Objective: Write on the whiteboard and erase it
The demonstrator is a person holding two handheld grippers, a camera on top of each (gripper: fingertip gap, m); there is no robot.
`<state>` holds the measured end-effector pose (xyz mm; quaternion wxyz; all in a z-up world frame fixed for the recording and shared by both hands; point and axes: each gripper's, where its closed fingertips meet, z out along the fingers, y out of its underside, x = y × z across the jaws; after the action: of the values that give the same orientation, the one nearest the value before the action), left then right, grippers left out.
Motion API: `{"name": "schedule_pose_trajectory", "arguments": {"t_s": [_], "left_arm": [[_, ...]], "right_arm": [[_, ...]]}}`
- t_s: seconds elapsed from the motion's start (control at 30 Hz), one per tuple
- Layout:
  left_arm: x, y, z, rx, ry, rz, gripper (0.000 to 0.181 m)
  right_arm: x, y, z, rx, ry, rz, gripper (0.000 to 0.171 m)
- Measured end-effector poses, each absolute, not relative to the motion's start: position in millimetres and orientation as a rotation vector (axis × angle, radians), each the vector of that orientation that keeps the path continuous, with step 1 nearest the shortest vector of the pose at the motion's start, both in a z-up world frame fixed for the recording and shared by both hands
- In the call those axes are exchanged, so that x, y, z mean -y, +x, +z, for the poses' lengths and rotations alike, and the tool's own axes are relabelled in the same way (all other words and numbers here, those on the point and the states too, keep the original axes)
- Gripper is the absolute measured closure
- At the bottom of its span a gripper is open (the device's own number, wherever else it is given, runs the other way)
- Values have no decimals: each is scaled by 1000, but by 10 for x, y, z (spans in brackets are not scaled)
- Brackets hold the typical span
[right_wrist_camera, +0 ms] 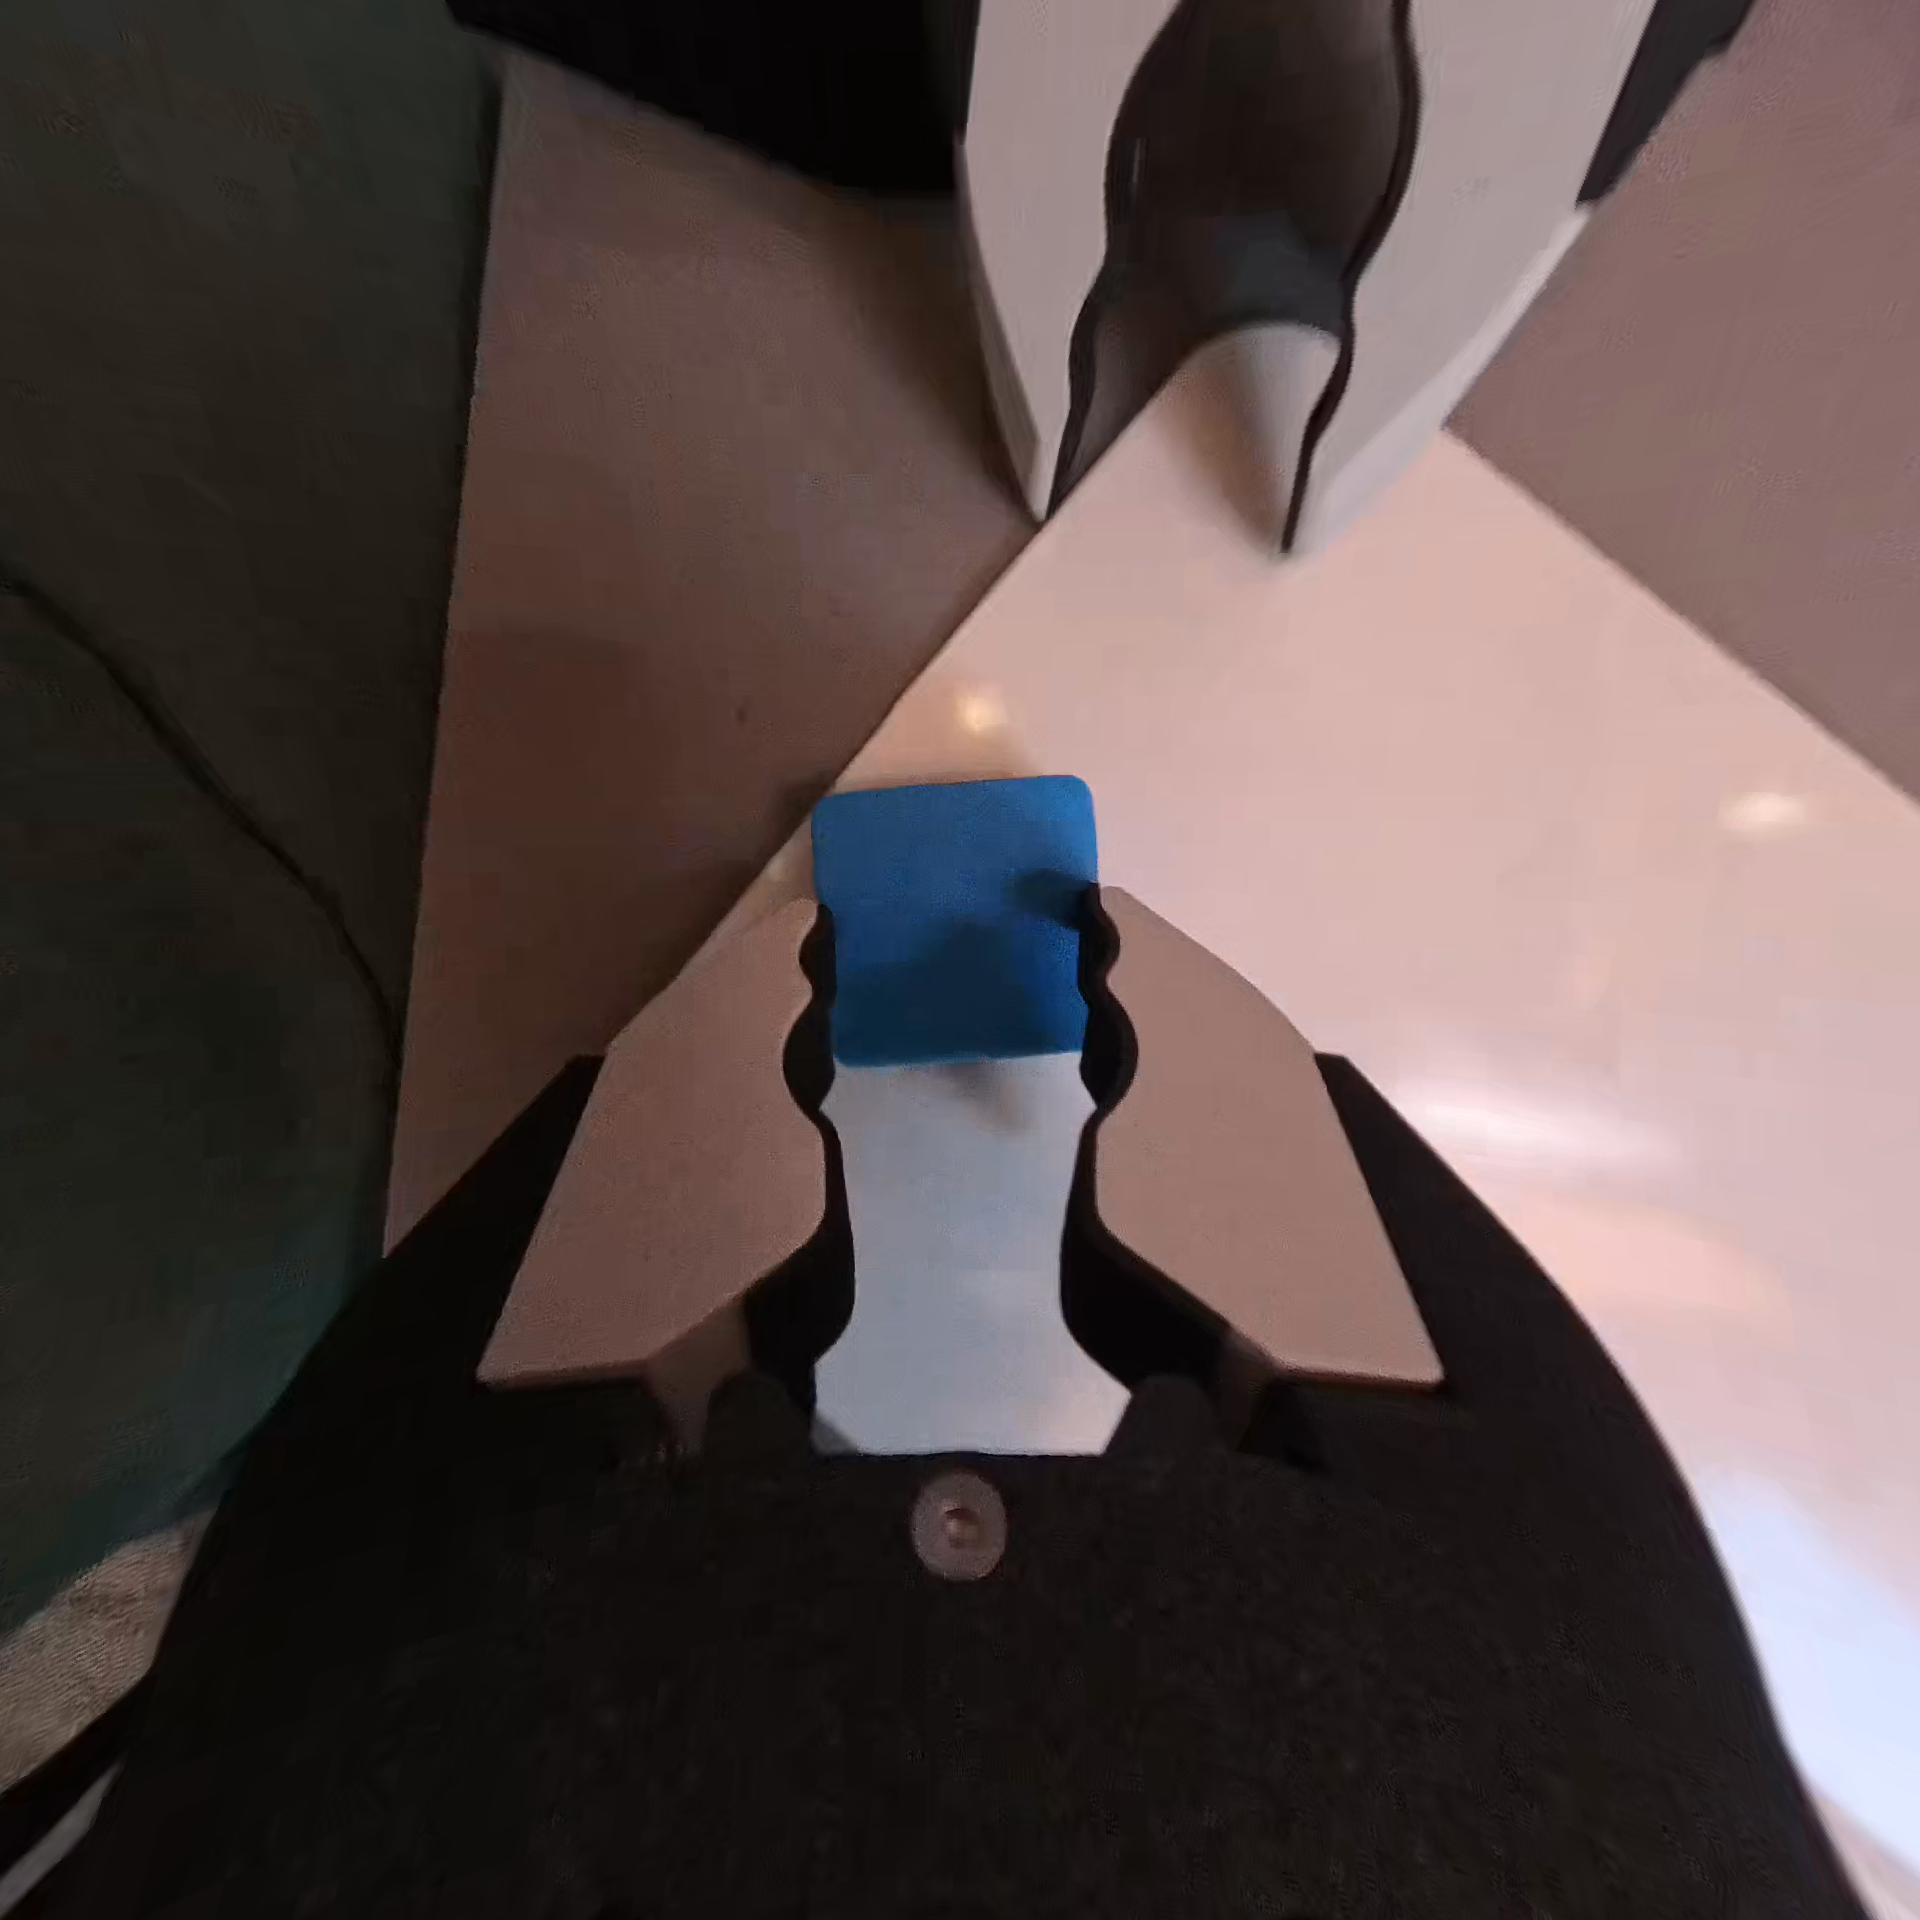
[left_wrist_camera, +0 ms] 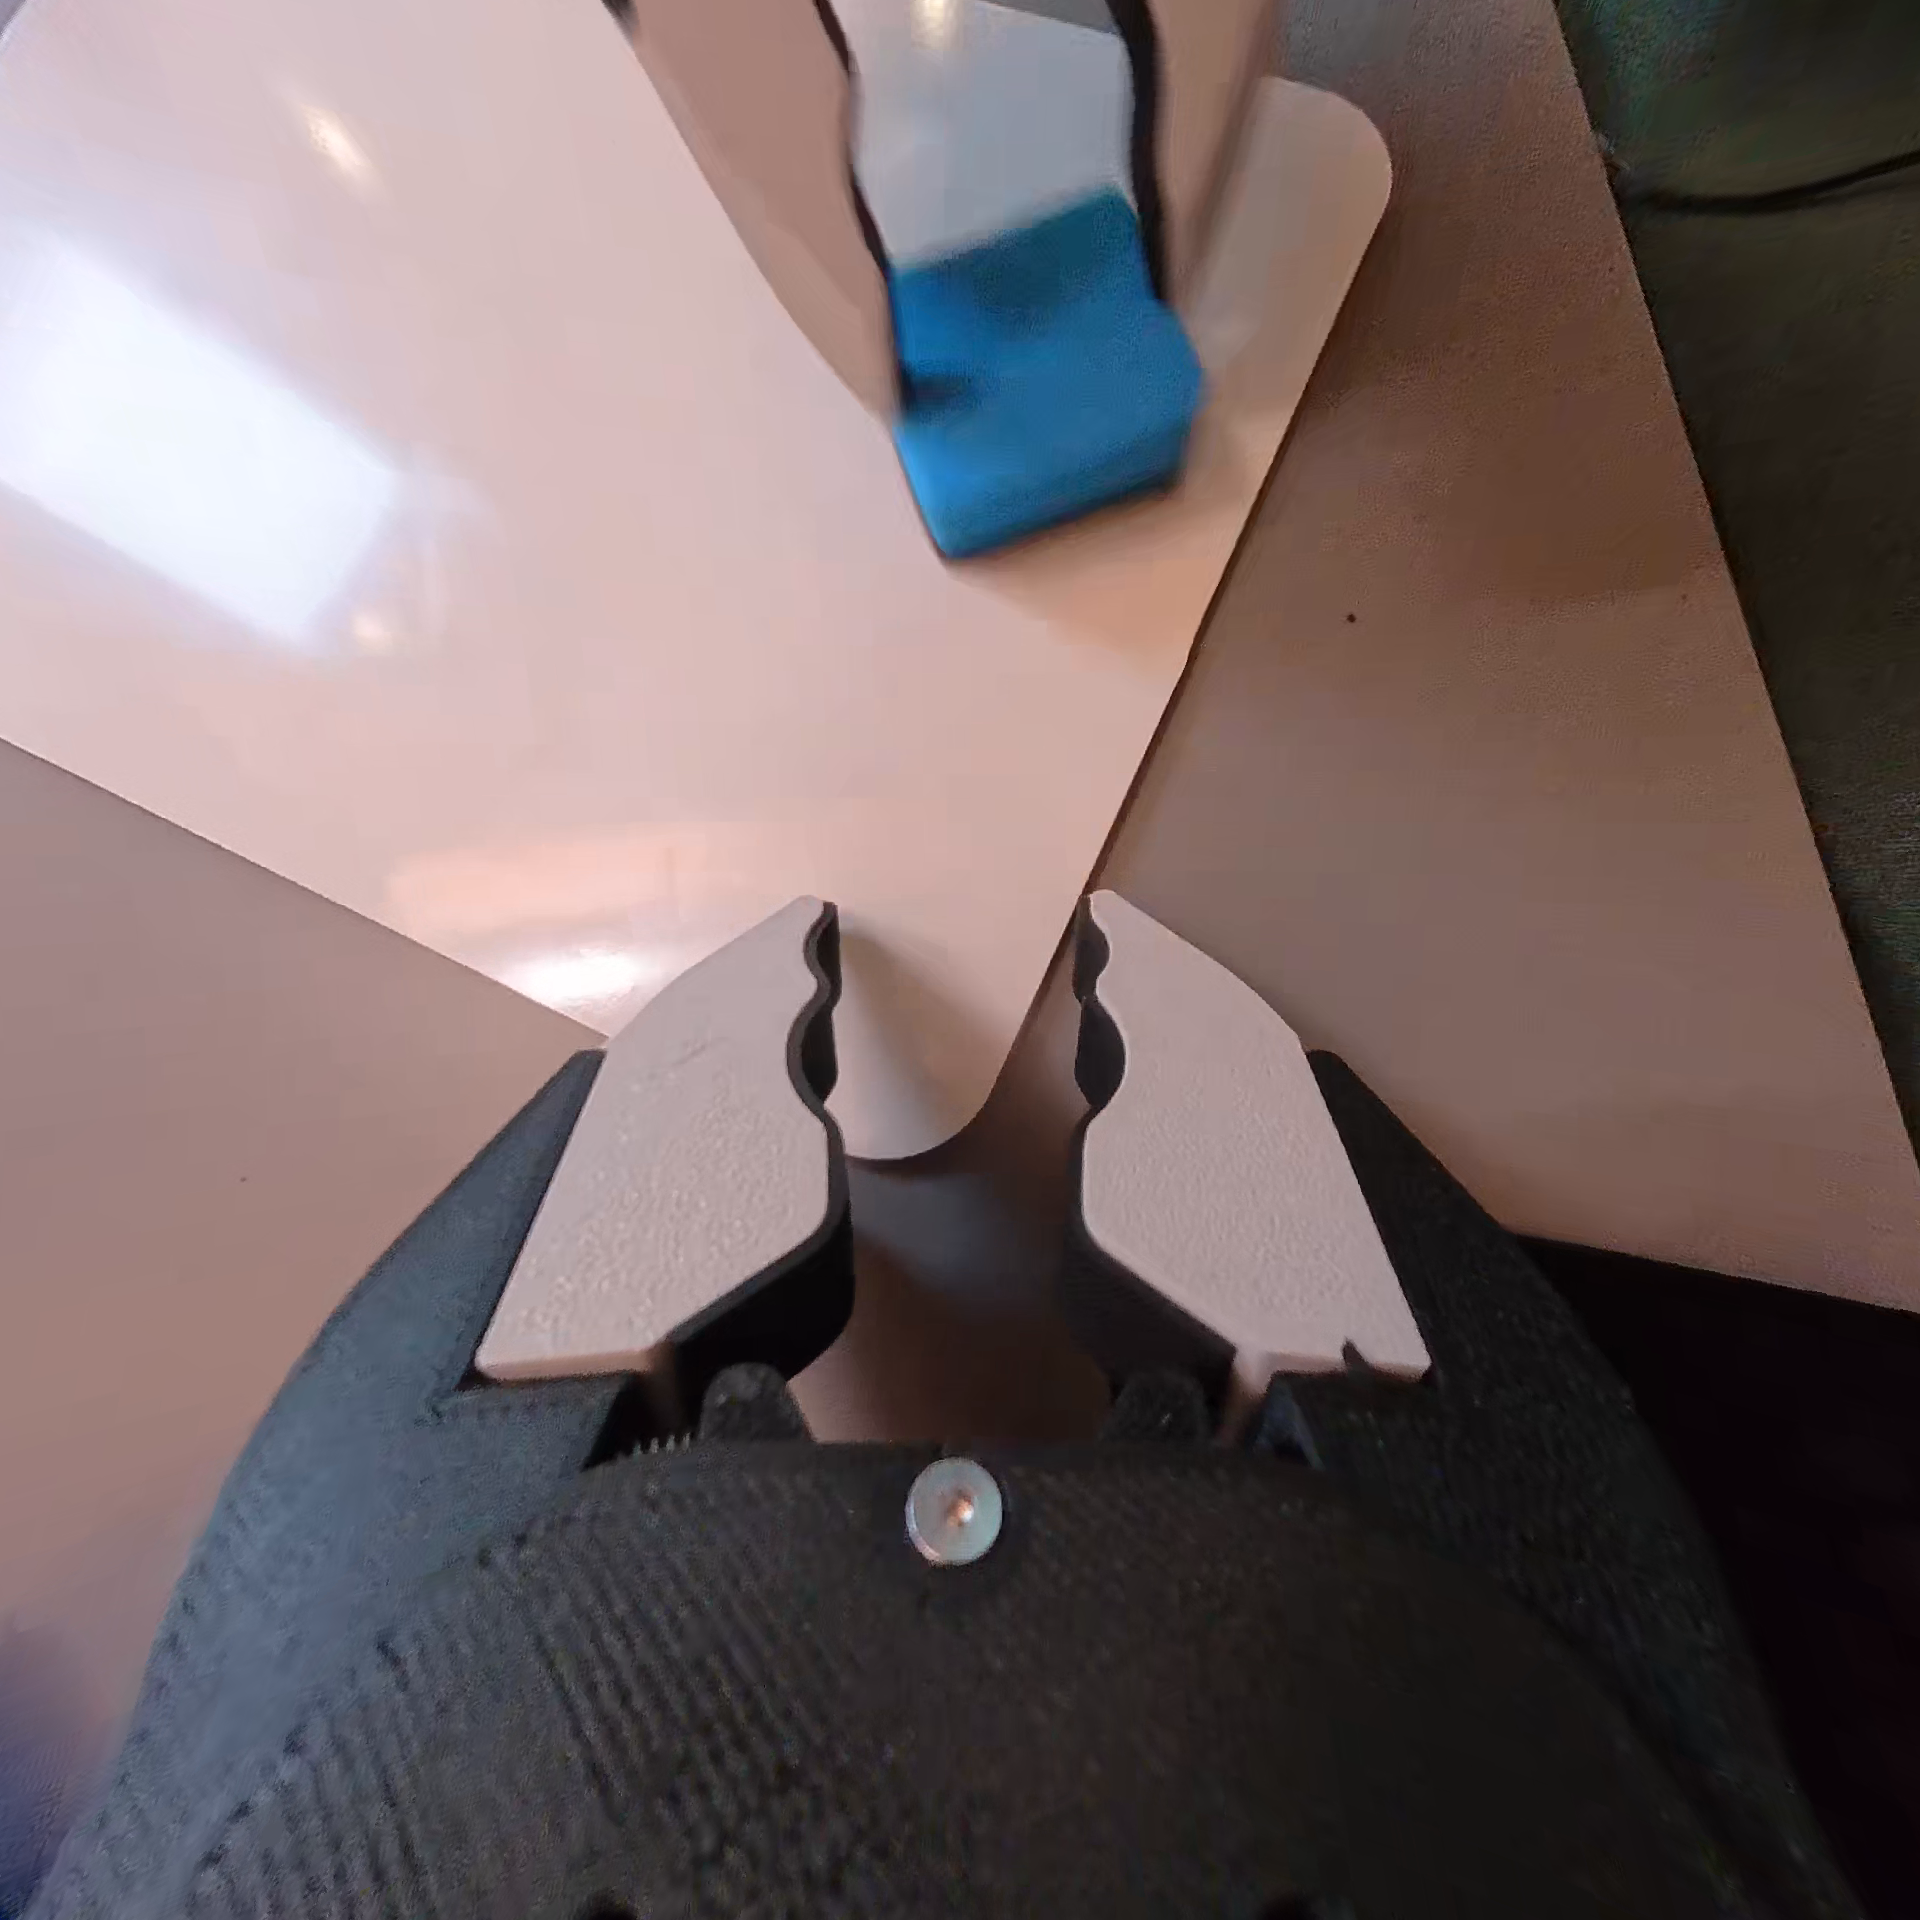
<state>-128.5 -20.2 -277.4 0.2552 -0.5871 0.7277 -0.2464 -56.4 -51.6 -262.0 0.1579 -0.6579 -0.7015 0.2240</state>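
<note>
A glossy whiteboard (left_wrist_camera: 499, 499) lies flat on a tan table and shows no marks. My left gripper (left_wrist_camera: 956, 925) is open and empty, and its fingers straddle the board's near rounded corner. My right gripper (right_wrist_camera: 961, 904) is shut on a blue eraser (right_wrist_camera: 951, 831) and presses it onto the board near an edge. In the left wrist view the eraser (left_wrist_camera: 1039, 436) sits close to the far right corner under the blurred right gripper (left_wrist_camera: 1039, 301). In the right wrist view the left gripper (right_wrist_camera: 1164, 525) stands at the board's (right_wrist_camera: 1403, 810) far corner.
The tan table (left_wrist_camera: 1455, 831) runs round the board on both sides. Dark green fabric (left_wrist_camera: 1787, 520) lies past the table's right edge, and it also shows on the left in the right wrist view (right_wrist_camera: 187, 727). A dark area lies at the table's near right edge.
</note>
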Motion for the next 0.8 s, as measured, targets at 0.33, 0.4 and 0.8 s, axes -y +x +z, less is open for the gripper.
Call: {"name": "schedule_pose_trajectory", "arguments": {"t_s": [0.33,0.4,0.8], "left_arm": [[195,-1283,-2773,-1962,-1615,-683,137],[193,-1276,-2772,-1959,-1614,-690,137],[199,-1272,-2769,-1967,-1606,-686,140]], "right_arm": [[-1339,997,-2629,1195,-2353,366,125],[-938,699,-2623,1307,-2311,448,125],[-132,416,-2626,1507,-2222,430,125]]}}
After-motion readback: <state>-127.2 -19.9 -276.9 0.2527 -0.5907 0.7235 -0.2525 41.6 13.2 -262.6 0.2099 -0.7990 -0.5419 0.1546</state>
